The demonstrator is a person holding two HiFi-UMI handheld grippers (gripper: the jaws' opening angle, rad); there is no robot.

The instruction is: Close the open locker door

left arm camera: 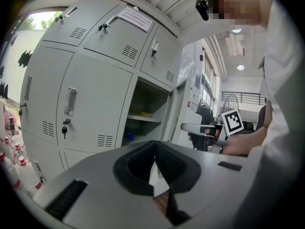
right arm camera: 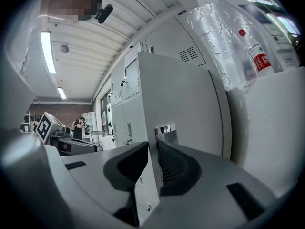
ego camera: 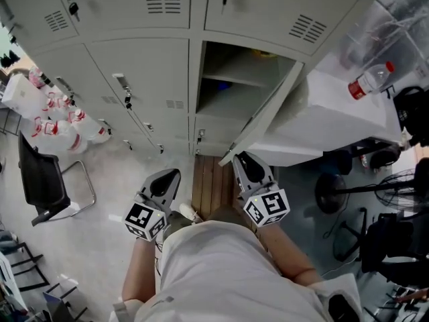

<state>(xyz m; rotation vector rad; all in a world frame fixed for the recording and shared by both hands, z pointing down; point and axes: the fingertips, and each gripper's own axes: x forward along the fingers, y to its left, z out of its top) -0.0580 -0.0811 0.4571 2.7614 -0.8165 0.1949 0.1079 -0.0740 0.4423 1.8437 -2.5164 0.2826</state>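
Left gripper (ego camera: 167,180): tips drawn together, nothing between them. It is carried level beside the body and clear of the door, and looks spare to this step.
Right gripper (ego camera: 242,161): closed narrow on the free edge of the locker door (ego camera: 268,113), one pad on each face, just below the metal handle plate (right arm camera: 164,130). Gripping far from the hinge probably gives the easiest swing.
Locker door: ajar, angled out from the bank towards the person, hinged at the right of its opening. The task is not yet done; the edge must swing left and inward to the frame.
White cabinet (ego camera: 335,106): just beside the door's outer face, so it likely limits how wide the door can open. A red-labelled bottle (ego camera: 369,80) lies on top.
Open compartment (ego camera: 228,79): behind the door, with a shelf inside carrying a small yellow item (left arm camera: 140,112) too small to identify.
Neighbouring lockers (left arm camera: 90,104): closed, with a key (left arm camera: 64,130) hanging in one lock.
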